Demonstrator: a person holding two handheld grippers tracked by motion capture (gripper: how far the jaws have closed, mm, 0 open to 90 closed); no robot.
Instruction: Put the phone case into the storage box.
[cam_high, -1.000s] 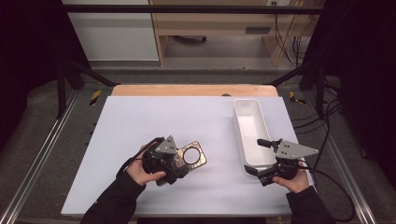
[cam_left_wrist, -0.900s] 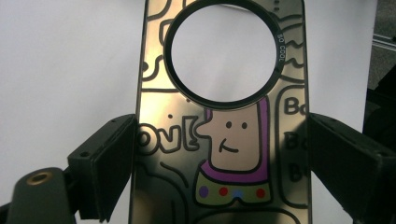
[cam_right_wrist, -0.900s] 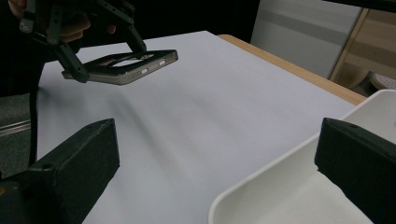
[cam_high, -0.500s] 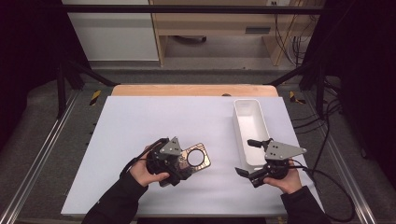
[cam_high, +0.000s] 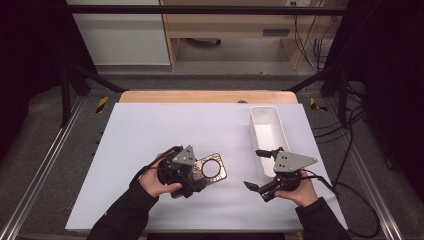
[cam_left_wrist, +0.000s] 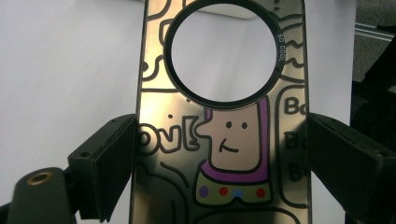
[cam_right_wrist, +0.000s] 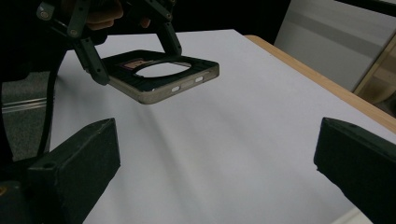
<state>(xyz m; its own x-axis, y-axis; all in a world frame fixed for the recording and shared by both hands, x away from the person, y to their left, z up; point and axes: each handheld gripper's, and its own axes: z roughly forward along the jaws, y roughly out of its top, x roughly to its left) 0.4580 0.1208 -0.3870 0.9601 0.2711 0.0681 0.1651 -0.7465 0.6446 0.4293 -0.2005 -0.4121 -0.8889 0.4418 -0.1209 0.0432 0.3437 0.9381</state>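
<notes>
Handover step: my left gripper (cam_high: 197, 172) is clamped across the phone case (cam_high: 212, 168), held just above the near-centre mat (cam_high: 150, 125), while my right gripper (cam_high: 256, 170), jaws apart and empty, faces it and must next, I judge, close on its free end.
</notes>
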